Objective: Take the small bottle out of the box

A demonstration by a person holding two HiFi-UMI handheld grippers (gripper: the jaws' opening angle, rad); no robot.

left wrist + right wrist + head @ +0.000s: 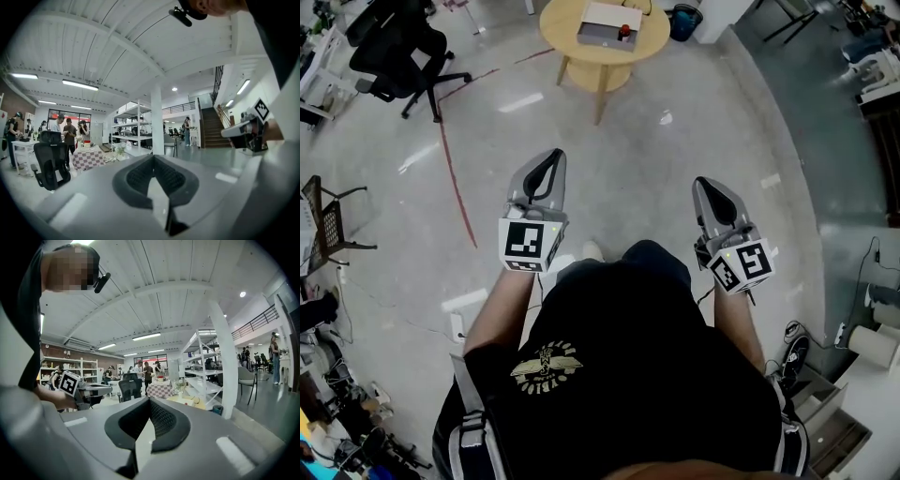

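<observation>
A flat grey-white box (602, 28) lies on a round wooden table (558, 42) far ahead across the floor. A small dark object with a red top (624, 32) stands at the box's right end; it is too small to tell if it is the bottle. My left gripper (546, 173) and right gripper (713, 195) are held at waist height, pointing forward, well short of the table. In the left gripper view the left gripper (153, 161) is shut on nothing. The right gripper (150, 404) is also shut and empty.
A black office chair (398, 52) stands far left and a dark folding chair (328, 225) at the left edge. A red line (455, 178) crosses the shiny floor. A blue bin (682, 21) sits behind the table. A white pillar (224, 366), shelves and several people stand farther off.
</observation>
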